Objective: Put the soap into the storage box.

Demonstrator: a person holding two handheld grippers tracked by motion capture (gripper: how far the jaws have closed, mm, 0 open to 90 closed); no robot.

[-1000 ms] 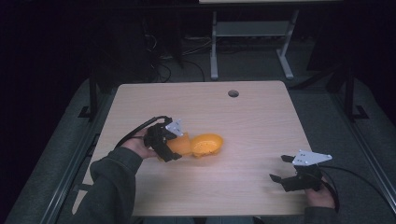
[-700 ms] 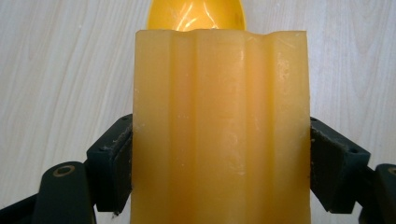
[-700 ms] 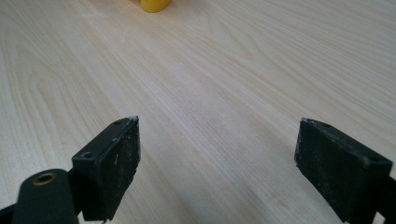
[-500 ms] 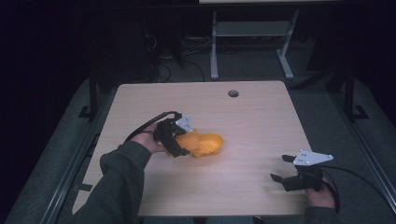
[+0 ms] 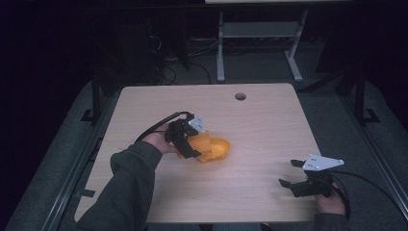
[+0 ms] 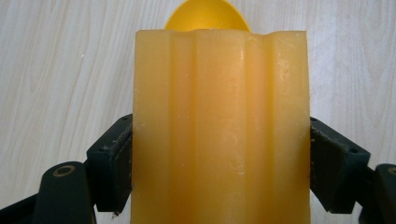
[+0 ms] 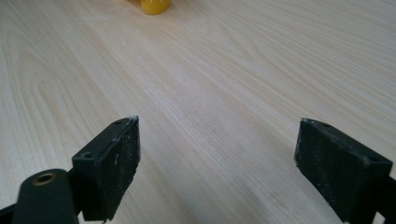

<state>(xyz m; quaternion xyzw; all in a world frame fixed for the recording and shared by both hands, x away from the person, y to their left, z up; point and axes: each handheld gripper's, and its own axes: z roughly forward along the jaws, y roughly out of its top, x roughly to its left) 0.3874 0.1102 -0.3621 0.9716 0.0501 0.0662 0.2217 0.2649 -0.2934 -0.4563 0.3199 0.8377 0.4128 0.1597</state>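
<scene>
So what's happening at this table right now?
A person is working with a hand-held tool in each hand. The left tool is clamped on a ribbed, pale orange block, holding it next to a rounder, brighter orange piece near the middle of the wooden table. The right tool sits open near the table's front right corner, holding nothing.

I count one ribbed orange block (image 6: 219,130), one yellow bowl (image 5: 219,147) past it at twelve o'clock, my two grippers, one wooden table (image 5: 260,125).
</scene>
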